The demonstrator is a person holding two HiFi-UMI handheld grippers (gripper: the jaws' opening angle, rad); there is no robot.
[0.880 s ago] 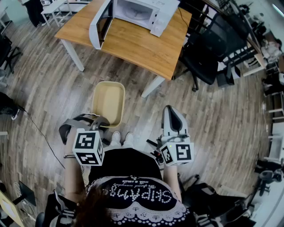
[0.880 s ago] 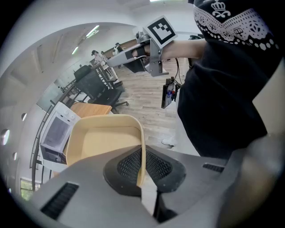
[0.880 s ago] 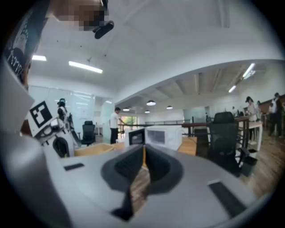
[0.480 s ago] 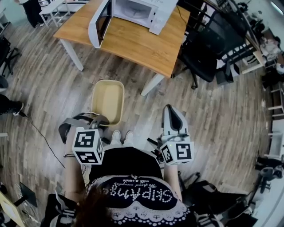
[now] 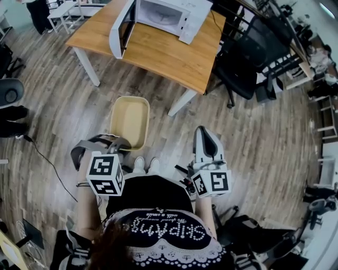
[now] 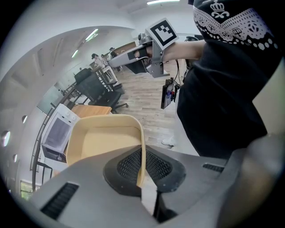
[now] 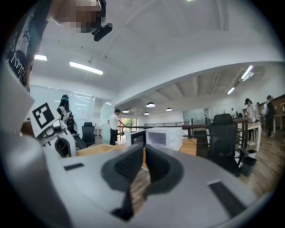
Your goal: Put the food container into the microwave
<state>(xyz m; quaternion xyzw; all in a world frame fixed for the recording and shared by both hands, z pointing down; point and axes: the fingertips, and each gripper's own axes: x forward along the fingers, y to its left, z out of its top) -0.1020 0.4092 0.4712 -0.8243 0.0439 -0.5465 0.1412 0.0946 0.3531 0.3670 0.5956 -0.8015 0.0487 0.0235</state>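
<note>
**A:** Our left tool (image 6: 141, 168) pinches one wall of the container (image 6: 100, 142). We hold the container over the floor just ahead of our feet, well apart from the bench (image 5: 169, 55).

**B:** Our right tool (image 7: 144, 162) is pressed together on nothing, level beside us.

**A:** We judge the one-wall pinch to be the weak spot. The container could swing or slide out on the way over.

**B:** The microwave (image 5: 166, 13) has its door (image 5: 119, 31) open. If the container sags, we may knock that door or the opening's edge.
</note>
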